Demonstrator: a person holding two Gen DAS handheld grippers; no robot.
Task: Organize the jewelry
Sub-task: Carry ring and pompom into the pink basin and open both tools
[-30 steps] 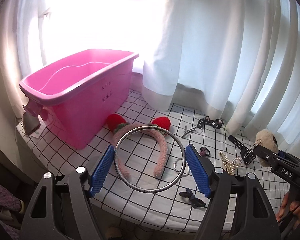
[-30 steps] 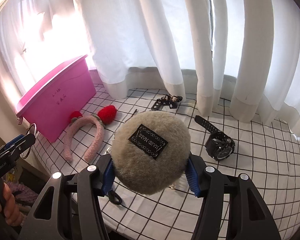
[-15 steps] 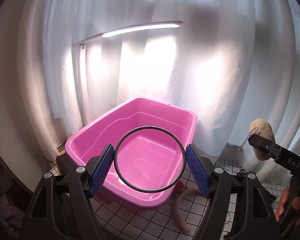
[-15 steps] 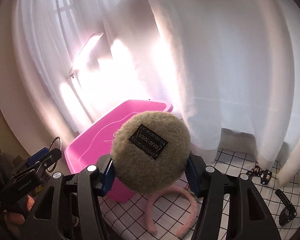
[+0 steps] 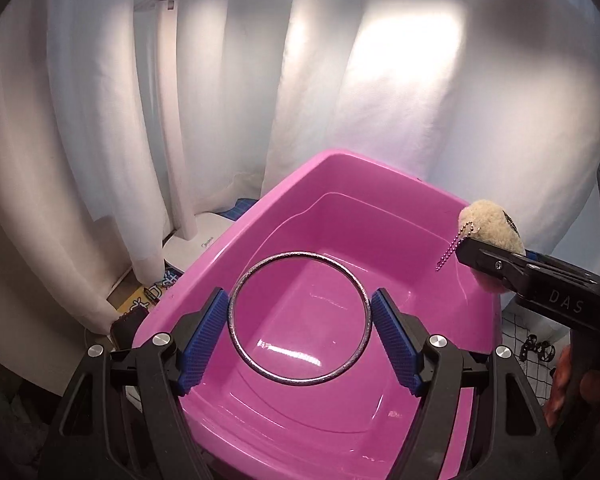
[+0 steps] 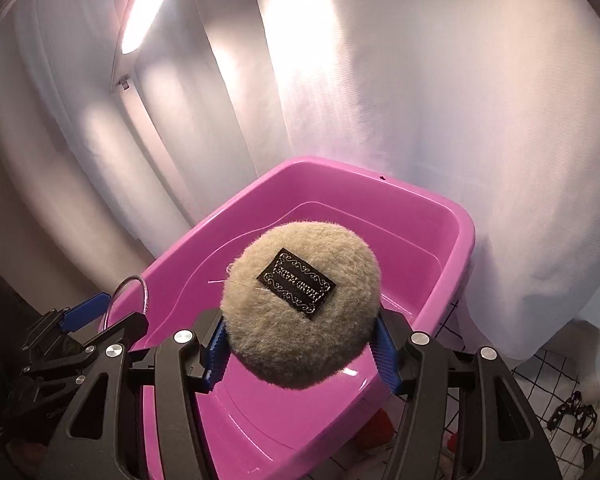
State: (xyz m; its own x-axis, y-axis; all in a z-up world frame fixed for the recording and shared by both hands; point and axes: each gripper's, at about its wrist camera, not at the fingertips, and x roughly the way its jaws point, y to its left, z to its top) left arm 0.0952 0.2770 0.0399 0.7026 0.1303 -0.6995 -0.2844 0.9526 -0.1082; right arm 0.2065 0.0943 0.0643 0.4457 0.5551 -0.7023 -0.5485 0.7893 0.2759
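Pink bin (image 5: 332, 184); silver bangle (image 5: 298, 318); beige pompom (image 6: 300, 304), black label, perhaps silver-patterned.

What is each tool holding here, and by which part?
The left tool clamps a metal bangle across its outer rim. The right tool squeezes a beige plush pom-pom by its two opposite sides.

bangle (image 5: 298, 318) in tongs (image 5: 299, 330) over bin (image 5: 384, 216)

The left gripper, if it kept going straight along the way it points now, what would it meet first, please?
Most likely the inside floor of the pink bin: the left gripper, clamping the metal bangle, aims down into it, and nothing shows in between, though depth is uncertain.
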